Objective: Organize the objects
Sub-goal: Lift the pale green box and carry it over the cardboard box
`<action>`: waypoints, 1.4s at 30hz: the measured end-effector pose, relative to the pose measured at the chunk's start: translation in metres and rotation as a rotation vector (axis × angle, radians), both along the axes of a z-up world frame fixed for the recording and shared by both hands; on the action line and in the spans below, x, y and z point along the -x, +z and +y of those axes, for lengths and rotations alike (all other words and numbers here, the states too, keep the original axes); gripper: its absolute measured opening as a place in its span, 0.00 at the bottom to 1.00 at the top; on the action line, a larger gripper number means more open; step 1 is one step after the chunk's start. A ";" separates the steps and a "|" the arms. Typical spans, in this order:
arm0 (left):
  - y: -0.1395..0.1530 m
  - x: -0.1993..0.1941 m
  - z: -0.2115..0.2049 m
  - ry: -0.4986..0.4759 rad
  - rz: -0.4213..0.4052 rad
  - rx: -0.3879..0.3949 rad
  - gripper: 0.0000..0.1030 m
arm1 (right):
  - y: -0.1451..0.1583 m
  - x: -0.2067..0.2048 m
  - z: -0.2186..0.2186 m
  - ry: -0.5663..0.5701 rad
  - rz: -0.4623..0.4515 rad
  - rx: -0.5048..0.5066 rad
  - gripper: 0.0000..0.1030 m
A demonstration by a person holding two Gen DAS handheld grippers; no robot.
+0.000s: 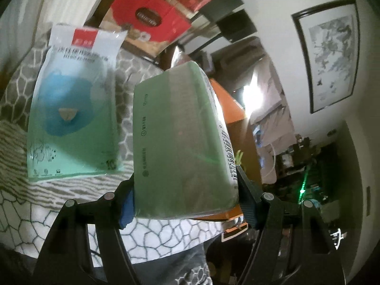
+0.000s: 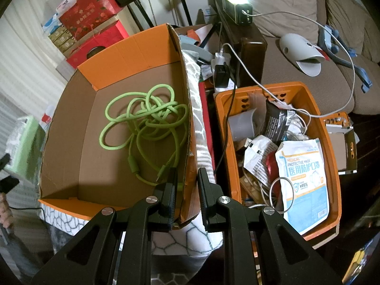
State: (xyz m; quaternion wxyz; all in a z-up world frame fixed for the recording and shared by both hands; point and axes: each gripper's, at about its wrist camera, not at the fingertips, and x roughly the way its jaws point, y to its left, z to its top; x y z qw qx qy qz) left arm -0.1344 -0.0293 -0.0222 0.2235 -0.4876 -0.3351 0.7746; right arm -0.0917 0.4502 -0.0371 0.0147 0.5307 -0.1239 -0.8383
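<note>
The left gripper is seen raised and tilted, its two fingers spread wide and pressed against opposite sides of a green tissue pack, which is held clamped between them. The right gripper is angled downward, its fingers parted by a narrow gap with nothing held between them.

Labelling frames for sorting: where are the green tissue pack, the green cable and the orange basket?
green tissue pack (image 1: 180, 142), left wrist view, broad front face.
green cable (image 2: 147, 118), right wrist view, tangled coils.
orange basket (image 2: 333, 166), right wrist view, right wall.
</note>
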 end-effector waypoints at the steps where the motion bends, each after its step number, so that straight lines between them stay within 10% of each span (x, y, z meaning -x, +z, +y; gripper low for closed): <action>1: 0.004 0.001 0.001 -0.002 0.006 -0.005 0.66 | 0.000 0.000 0.000 0.000 0.000 -0.001 0.16; 28: 0.051 0.056 0.145 -0.189 0.038 -0.008 0.66 | 0.011 0.002 0.007 0.026 0.003 0.036 0.09; 42: 0.028 0.098 0.217 -0.203 -0.025 0.081 0.66 | 0.014 0.007 -0.013 0.083 -0.018 -0.124 0.08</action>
